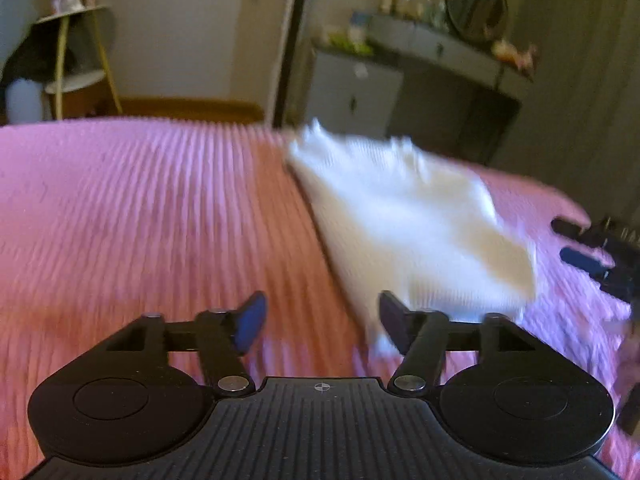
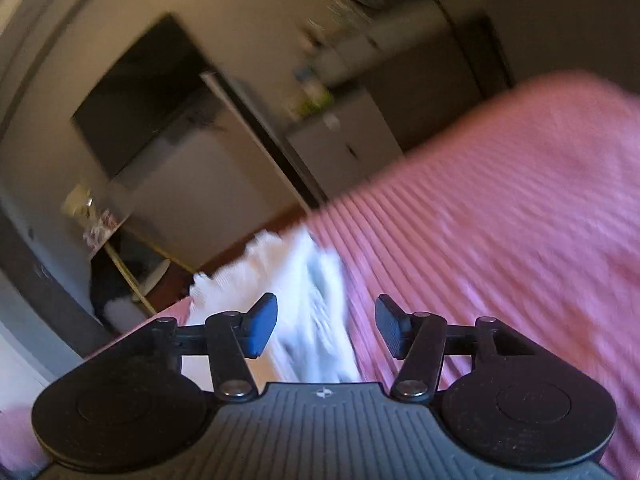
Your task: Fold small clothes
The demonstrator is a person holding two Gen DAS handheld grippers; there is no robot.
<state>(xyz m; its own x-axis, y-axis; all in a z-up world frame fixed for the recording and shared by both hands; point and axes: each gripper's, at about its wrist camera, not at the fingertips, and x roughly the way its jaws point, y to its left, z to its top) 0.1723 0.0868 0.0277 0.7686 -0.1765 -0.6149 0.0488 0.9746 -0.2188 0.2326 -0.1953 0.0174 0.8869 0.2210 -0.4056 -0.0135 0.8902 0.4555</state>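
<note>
**Both grippers apart above the white garment**

Looking down my left wrist camera, I see the left gripper [image 1: 322, 322] with its blue-padded jaws spread apart and nothing between them. The white garment [image 1: 412, 224] lies on the pink ribbed bedspread [image 1: 140, 208], ahead and to the right of that gripper; its near corner passes behind the right-hand finger, and I cannot tell from the blur whether cloth and finger touch. The garment's far edge looks ruffled and reaches close to the bedspread's far edge. Past the garment, at the right margin of this view, the right gripper's two dark fingers [image 1: 580, 248] stick in over the bedspread, apart from each other and clear of the cloth.

Through my right wrist camera the picture is tilted and smeared. The right gripper [image 2: 326, 326] has its jaws apart, and the white garment [image 2: 304, 300] shows through the gap between them, lying below on the bedspread [image 2: 500, 220] rather than pinched; neither pad presses on it. The ruffled end lies at the bedspread's far edge.

Beyond the garment, off the bedspread, I make out a grey cabinet [image 1: 352, 88] and a dresser [image 1: 452, 48] with small items on top. Left of the garment, past the bedspread, stands a small round side table [image 1: 72, 40] with yellow legs.
</note>
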